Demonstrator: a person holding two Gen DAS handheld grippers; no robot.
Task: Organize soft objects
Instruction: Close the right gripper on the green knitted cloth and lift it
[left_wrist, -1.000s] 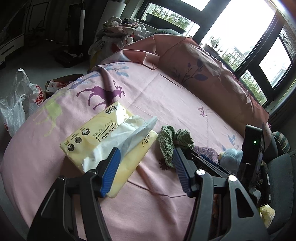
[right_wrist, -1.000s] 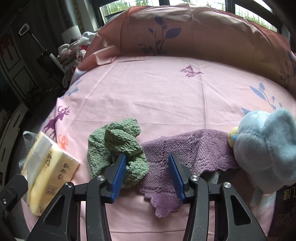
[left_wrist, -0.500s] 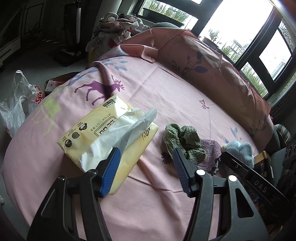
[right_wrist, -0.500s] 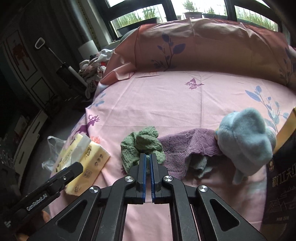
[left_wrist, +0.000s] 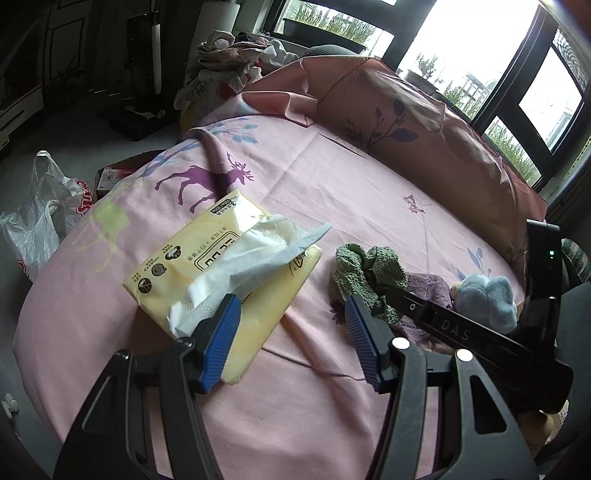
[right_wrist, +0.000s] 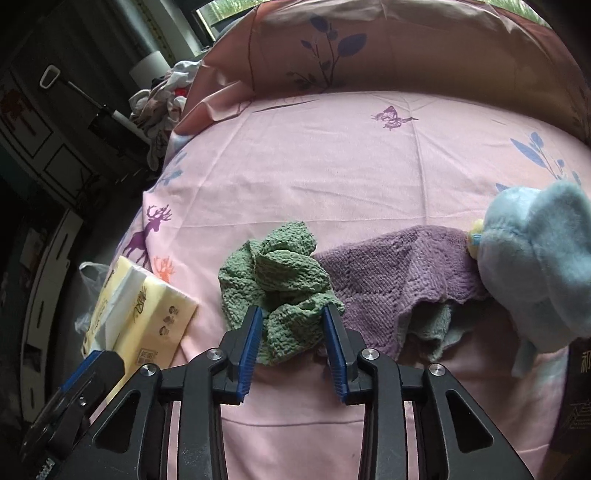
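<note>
A crumpled green knitted cloth (right_wrist: 277, 269) lies on the pink bedsheet (right_wrist: 332, 166), overlapping a purple knitted cloth (right_wrist: 388, 266) to its right. A pale blue plush toy (right_wrist: 535, 258) rests on the purple cloth's far end. My right gripper (right_wrist: 291, 314) is low over the green cloth; its jaws are opening and the cloth's near fold sits between the blue pads. My left gripper (left_wrist: 291, 306) hovers open and holds nothing. Its left finger hangs over a yellow tissue pack (left_wrist: 207, 266) with a tissue pulled out. The green cloth (left_wrist: 369, 266) lies just beyond its right finger.
A pink pillow (left_wrist: 424, 140) lines the far side of the bed. On the floor to the left are a white plastic bag (left_wrist: 40, 218) and a small box. A heap of clothes (left_wrist: 236, 55) sits behind the bed. A dark box (right_wrist: 580, 387) is at the right edge.
The right gripper stood apart by the cloths, then shut empty and drew back; now it is down again with jaws apart around the green cloth. The left gripper has held still.
</note>
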